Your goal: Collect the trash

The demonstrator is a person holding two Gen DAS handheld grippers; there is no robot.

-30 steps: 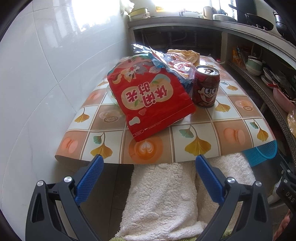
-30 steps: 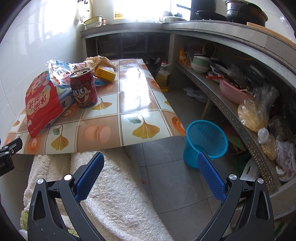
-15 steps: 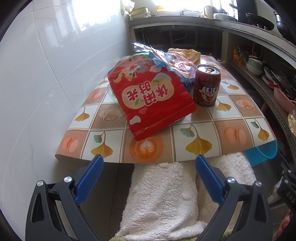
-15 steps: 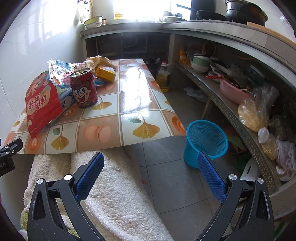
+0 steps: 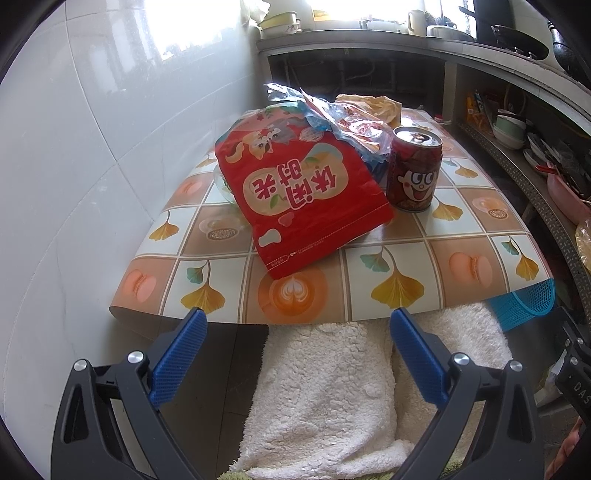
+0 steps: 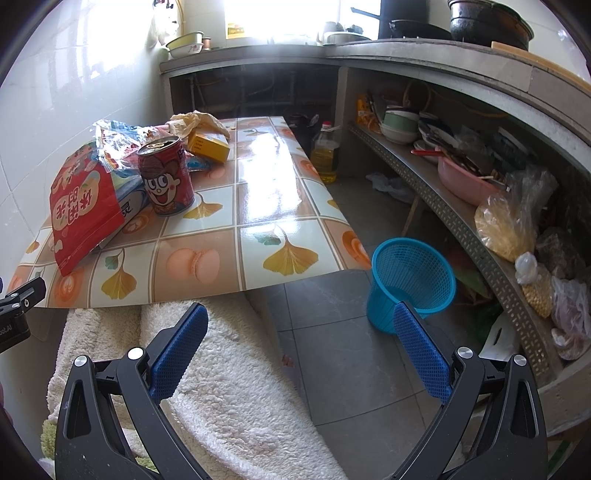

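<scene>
A tiled kitchen held a patterned counter littered with a red snack bag and a red can. Both the left hand-held gripper and right hand-held gripper hovered wide open, empty, short of the counter's edge. Nothing seemed collected yet; next, reaching the bag, then the blue basket on the floor.

You face a tabletop covered in a glossy ginkgo-leaf tile pattern, pushed against a white tiled wall on its left. Behind and to its right runs a grey concrete counter with a cluttered shelf beneath; grey floor tiles lie right of it, and bright window light glares from behind.
</scene>
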